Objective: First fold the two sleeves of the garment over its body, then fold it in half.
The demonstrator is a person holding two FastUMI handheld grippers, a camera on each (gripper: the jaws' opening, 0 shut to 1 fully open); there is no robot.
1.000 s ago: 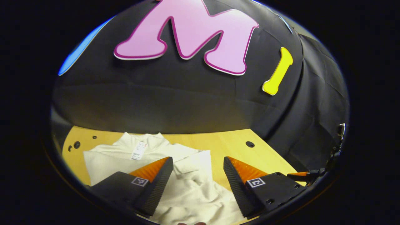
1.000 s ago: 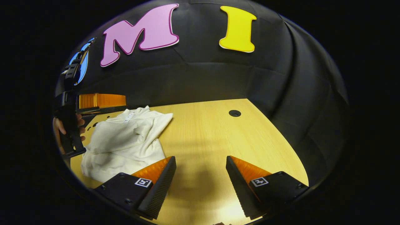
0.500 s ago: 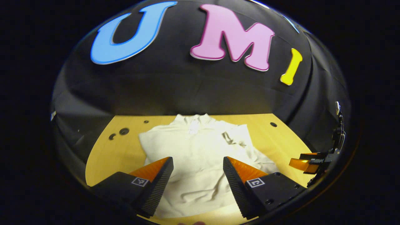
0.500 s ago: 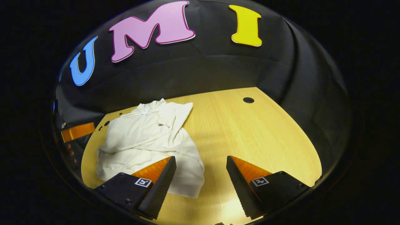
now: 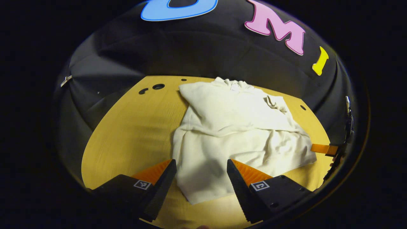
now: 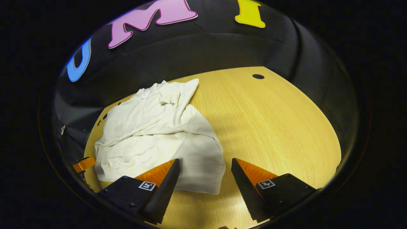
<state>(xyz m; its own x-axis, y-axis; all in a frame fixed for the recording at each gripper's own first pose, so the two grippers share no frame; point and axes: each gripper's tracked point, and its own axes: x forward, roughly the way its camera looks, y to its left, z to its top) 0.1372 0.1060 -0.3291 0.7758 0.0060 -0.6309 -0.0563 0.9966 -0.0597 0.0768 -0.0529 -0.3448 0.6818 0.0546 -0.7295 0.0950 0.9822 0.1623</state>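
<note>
Jaws of both grippers are standing wide apart, gripping nothing. Left gripper (image 5: 201, 178) is hovering over the near hem of the cream garment (image 5: 235, 127), which is lying on the wooden table (image 5: 133, 127) with sleeves folded across the body. Right gripper (image 6: 205, 178) is showing the garment at 10 o'clock, plus bare tabletop at 2 o'clock. Left gripper view is showing small holes (image 5: 158, 86) at 11 o'clock.

The left gripper (image 5: 201, 178) has its fingers wide apart and holds nothing. The right gripper (image 6: 205, 178) is the same, showing at 4 o'clock in the left gripper view.
</note>
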